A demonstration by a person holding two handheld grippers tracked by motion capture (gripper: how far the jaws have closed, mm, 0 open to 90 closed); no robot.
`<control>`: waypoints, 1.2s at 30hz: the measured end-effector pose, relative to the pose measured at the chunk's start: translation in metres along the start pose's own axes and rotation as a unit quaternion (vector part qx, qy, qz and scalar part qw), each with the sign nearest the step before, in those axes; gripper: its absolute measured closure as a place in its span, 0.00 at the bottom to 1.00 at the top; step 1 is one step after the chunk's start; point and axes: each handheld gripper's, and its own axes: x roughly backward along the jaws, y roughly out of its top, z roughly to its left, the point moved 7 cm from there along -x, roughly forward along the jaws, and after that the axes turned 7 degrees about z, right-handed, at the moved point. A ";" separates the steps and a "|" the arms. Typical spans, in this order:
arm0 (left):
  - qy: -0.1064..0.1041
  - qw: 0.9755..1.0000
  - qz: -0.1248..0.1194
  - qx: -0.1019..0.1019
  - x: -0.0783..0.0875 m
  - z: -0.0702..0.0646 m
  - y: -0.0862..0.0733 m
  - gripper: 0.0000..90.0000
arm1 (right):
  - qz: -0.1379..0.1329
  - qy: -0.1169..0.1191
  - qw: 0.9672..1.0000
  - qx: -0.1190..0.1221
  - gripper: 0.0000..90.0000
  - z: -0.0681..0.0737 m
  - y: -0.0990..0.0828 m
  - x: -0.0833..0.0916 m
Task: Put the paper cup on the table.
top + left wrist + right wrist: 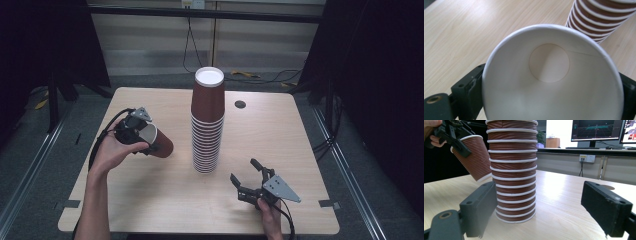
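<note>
Over on the left of the table (150,210), the person's left hand (112,150) holds the left gripper (136,129) up off the wood. Its jaws are closed on the rim of a single brown cup (157,142), one jaw on each side. The cup is tipped, its open mouth toward the hand and its base slanting down toward the middle of the table. From the left gripper view you look straight into the cup's white inside (549,82), down to the round bottom, with the black jaws pressed against the rim on both sides.

In the middle stands the stack (207,122) of brown cups, upside down, white rims banding it all the way up, the top cup's white base facing the ceiling. The held cup hangs just beside it, not touching.

To the right and nearer the table's front edge, the right hand (270,215) holds the right gripper (246,172) low over the table. Its jaws are spread wide and hold nothing. In the right gripper view they point at the stack (512,175), which stands closer to the left jaw.
</note>
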 end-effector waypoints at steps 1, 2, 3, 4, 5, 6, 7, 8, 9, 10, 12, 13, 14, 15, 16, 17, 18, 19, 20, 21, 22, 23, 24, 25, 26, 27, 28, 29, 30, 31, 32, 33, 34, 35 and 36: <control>0.001 1.000 0.007 -0.006 0.000 0.001 0.000 0.08 | 0.000 0.000 1.000 0.000 0.14 0.000 0.000 0.000; 0.002 1.000 0.010 -0.009 0.000 0.002 0.001 0.08 | 0.001 0.000 1.000 -0.001 0.14 0.000 0.000 0.000; 0.000 1.000 0.014 -0.009 -0.001 0.003 0.001 0.08 | 0.001 0.000 1.000 -0.002 0.14 0.000 0.000 0.000; 0.000 1.000 0.017 -0.011 -0.001 0.004 0.002 0.08 | 0.001 0.000 1.000 -0.001 0.14 0.000 0.000 0.000; 0.000 1.000 0.020 -0.005 -0.001 0.003 0.002 0.08 | 0.002 0.000 1.000 -0.001 0.14 0.000 0.000 0.000; 0.000 1.000 0.025 -0.006 -0.001 0.004 0.003 0.08 | 0.002 0.000 1.000 -0.001 0.14 0.000 0.000 0.000; 0.000 0.999 0.030 -0.010 -0.002 0.003 0.003 0.08 | 0.002 -0.001 1.000 -0.001 0.14 0.000 0.000 0.000; -0.001 0.999 0.038 -0.012 -0.004 0.003 0.003 0.08 | 0.002 -0.001 1.000 -0.001 0.14 0.000 0.000 0.000; -0.002 0.999 0.044 -0.013 -0.005 0.002 0.003 0.08 | 0.002 -0.001 1.000 -0.001 0.14 0.000 0.000 0.000; -0.003 0.999 0.047 -0.013 -0.008 0.001 0.004 0.07 | 0.003 -0.001 1.000 -0.001 0.14 0.000 0.000 0.000; 0.000 0.998 0.055 -0.016 -0.011 0.001 0.005 0.07 | 0.003 0.001 1.000 0.000 0.15 0.000 0.000 0.000; 0.000 0.998 0.055 -0.012 -0.013 0.001 0.005 0.07 | 0.002 0.000 1.000 0.000 0.14 0.000 0.000 -0.001; 0.002 0.998 0.059 -0.015 -0.014 0.002 0.005 0.07 | 0.003 0.001 1.000 0.000 0.14 0.000 0.000 0.000; 0.003 0.998 0.060 -0.012 -0.015 0.003 0.005 0.07 | 0.002 0.001 1.000 -0.001 0.14 0.000 0.000 0.000; 0.006 0.998 0.063 -0.011 -0.017 0.003 0.005 0.07 | 0.000 0.003 1.000 0.000 0.14 0.000 0.000 0.000; 0.010 0.998 0.067 -0.014 -0.018 0.004 0.005 0.06 | -0.002 0.000 1.000 -0.001 0.14 0.000 0.000 0.001; 0.010 0.997 0.072 -0.010 -0.020 0.003 0.005 0.06 | -0.006 0.001 1.000 -0.001 0.15 0.000 0.001 0.001; 0.011 0.997 0.076 -0.011 -0.022 0.003 0.005 0.06 | -0.006 0.001 1.000 -0.002 0.15 0.000 0.001 0.001; 0.012 0.997 0.074 -0.009 -0.024 0.003 0.006 0.06 | -0.006 0.001 1.000 -0.002 0.14 -0.001 0.001 0.001; 0.009 0.997 0.073 -0.010 -0.026 0.003 0.007 0.05 | -0.005 0.001 1.000 -0.002 0.14 0.000 0.000 0.001; 0.008 0.997 0.075 -0.012 -0.028 0.002 0.007 0.05 | -0.003 0.001 1.000 -0.001 0.14 0.000 0.000 0.001; 0.007 0.997 0.077 -0.011 -0.030 0.001 0.007 0.05 | -0.001 0.000 1.000 -0.001 0.14 0.000 0.000 0.001; 0.007 0.997 0.082 -0.015 -0.032 0.002 0.007 0.05 | -0.002 0.001 1.000 -0.001 0.14 0.000 0.000 0.000; 0.007 0.997 0.081 -0.013 -0.034 0.001 0.007 0.05 | -0.001 0.001 1.000 -0.001 0.14 0.000 0.000 0.000; 0.008 0.997 0.072 -0.014 -0.035 0.001 0.008 0.05 | -0.002 0.001 1.000 -0.002 0.14 0.000 0.000 0.000; 0.009 0.997 0.071 -0.016 -0.035 0.002 0.008 0.05 | 0.000 0.001 1.000 -0.001 0.14 0.000 0.000 0.000; 0.009 0.997 0.070 -0.015 -0.035 0.003 0.009 0.05 | 0.000 0.001 1.000 0.000 0.14 0.000 0.000 0.000; 0.009 0.998 0.066 -0.014 -0.036 0.003 0.009 0.05 | 0.000 0.002 1.000 -0.001 0.14 0.000 0.000 0.000; 0.008 0.998 0.062 -0.013 -0.037 0.003 0.009 0.05 | 0.000 0.001 1.000 -0.001 0.14 0.000 0.000 0.000; 0.005 0.998 0.061 -0.012 -0.037 0.002 0.009 0.05 | 0.001 0.001 1.000 -0.001 0.14 0.000 0.000 0.000; 0.003 0.998 0.059 -0.009 -0.038 0.002 0.009 0.05 | 0.002 0.000 1.000 -0.001 0.14 0.000 0.000 0.000; 0.001 0.998 0.056 -0.006 -0.039 0.001 0.009 0.05 | 0.003 0.000 1.000 0.000 0.14 0.000 0.000 -0.001; 0.003 0.998 0.056 -0.010 -0.040 0.001 0.009 0.05 | 0.003 -0.001 1.000 -0.001 0.14 0.000 0.000 -0.001; 0.002 0.998 0.057 -0.005 -0.041 0.001 0.008 0.05 | 0.004 -0.001 1.000 0.000 0.14 0.000 0.000 -0.001; 0.000 0.998 0.057 -0.006 -0.042 0.000 0.008 0.05 | 0.004 -0.001 1.000 0.000 0.14 0.000 0.000 -0.001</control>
